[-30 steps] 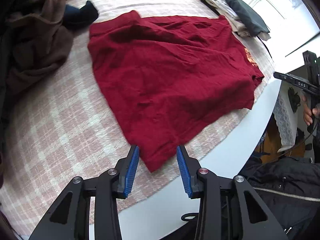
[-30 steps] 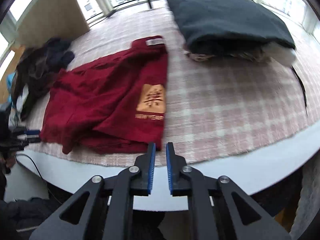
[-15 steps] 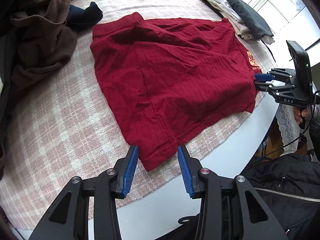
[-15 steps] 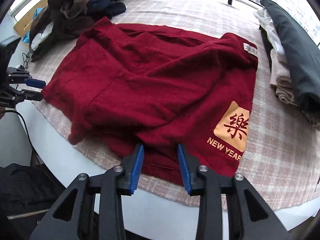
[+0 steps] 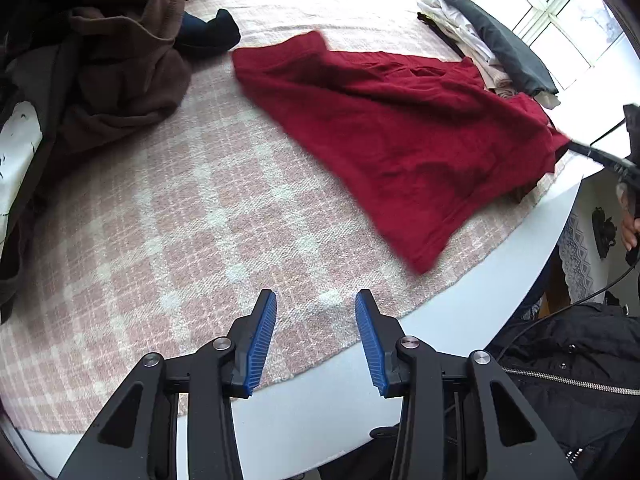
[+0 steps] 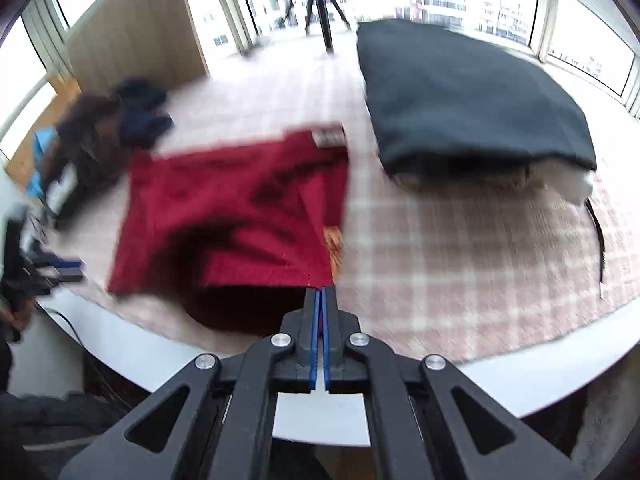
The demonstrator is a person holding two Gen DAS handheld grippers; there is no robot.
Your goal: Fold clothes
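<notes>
A red shirt (image 5: pixel 400 132) lies on the pink checked tablecloth (image 5: pixel 160 220). My left gripper (image 5: pixel 316 320) is open and empty above the cloth near the table's front edge, left of the shirt's near corner. My right gripper (image 6: pixel 320 300) is shut on the red shirt (image 6: pixel 240 216) at its near hem and lifts that edge, with a darker layer showing below. In the left wrist view the right gripper (image 5: pixel 576 148) shows at the shirt's right corner. The right wrist view is blurred by motion.
A brown garment pile (image 5: pixel 112 64) and a dark blue item (image 5: pixel 208 32) lie at the back left. A stack of folded clothes topped by a dark garment (image 6: pixel 468 92) sits at the back right. The white table edge (image 5: pixel 500 260) runs along the front.
My right gripper closed on the shirt's near hem and pulled it up and rightwards. The shirt's near corner slid away from my left gripper, which stayed open.
</notes>
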